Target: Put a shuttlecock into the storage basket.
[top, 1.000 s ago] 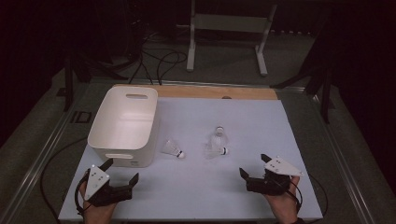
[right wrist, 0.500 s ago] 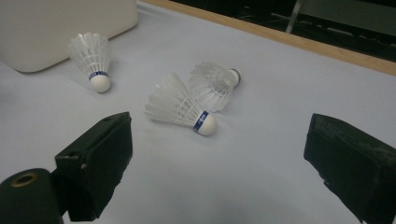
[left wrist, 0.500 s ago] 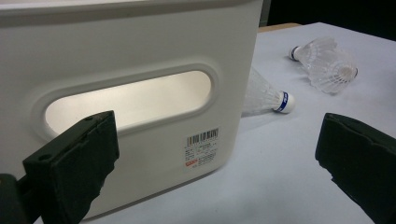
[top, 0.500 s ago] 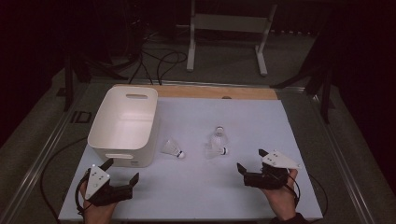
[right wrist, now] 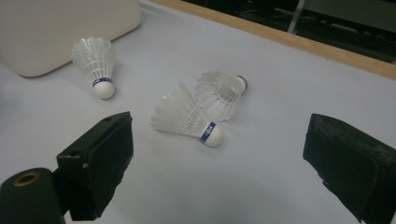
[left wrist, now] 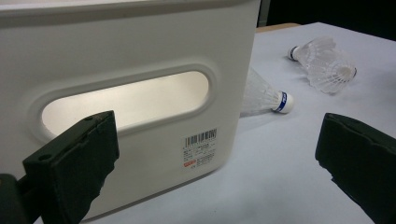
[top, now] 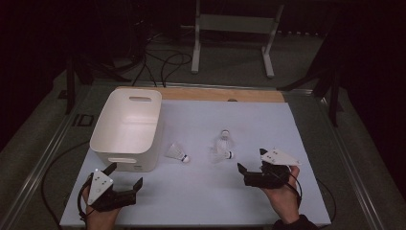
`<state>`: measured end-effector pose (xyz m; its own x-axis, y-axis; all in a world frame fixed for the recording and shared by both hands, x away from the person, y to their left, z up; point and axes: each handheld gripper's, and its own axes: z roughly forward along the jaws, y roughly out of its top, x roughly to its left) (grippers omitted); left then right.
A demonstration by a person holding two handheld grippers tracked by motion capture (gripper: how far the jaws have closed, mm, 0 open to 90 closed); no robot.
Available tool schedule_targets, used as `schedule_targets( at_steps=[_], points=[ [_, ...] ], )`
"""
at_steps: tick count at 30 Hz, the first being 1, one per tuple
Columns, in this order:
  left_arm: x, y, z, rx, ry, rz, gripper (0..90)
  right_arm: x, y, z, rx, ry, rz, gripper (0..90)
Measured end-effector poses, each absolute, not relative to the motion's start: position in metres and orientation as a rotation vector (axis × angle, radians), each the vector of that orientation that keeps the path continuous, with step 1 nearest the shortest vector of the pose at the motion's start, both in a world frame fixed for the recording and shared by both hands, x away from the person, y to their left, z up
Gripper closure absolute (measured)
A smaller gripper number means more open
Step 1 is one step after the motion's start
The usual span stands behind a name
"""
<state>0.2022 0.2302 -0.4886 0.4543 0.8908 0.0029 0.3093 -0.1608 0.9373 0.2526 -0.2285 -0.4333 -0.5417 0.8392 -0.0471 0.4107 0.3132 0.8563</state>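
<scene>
With the right gripper (top: 250, 173) held wide open and empty near the bench's right edge, facing the nearest shuttlecock (right wrist: 189, 119), which touches a second shuttlecock (right wrist: 223, 93) mid-bench, its feathers could be crushed, or its neighbour knocked away.

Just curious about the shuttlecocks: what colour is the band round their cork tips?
Blue, on the white shuttlecock nearest the right gripper; clearest in the right gripper view.

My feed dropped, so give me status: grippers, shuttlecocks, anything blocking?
Left gripper open, empty, near the white bin. Right gripper open, facing the nearest shuttlecock. Three shuttlecocks on table, none in bin. Path clear.
</scene>
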Motion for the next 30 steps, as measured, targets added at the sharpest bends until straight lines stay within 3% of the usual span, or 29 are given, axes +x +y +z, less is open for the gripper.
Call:
schedule_targets(
  at_steps=[30],
  points=[
    [0.202,0.230,-0.488,1.696,1.043,0.734,0.2,0.284,-0.187,-0.422,1.050,2.142,1.113,8.4]
  ],
)
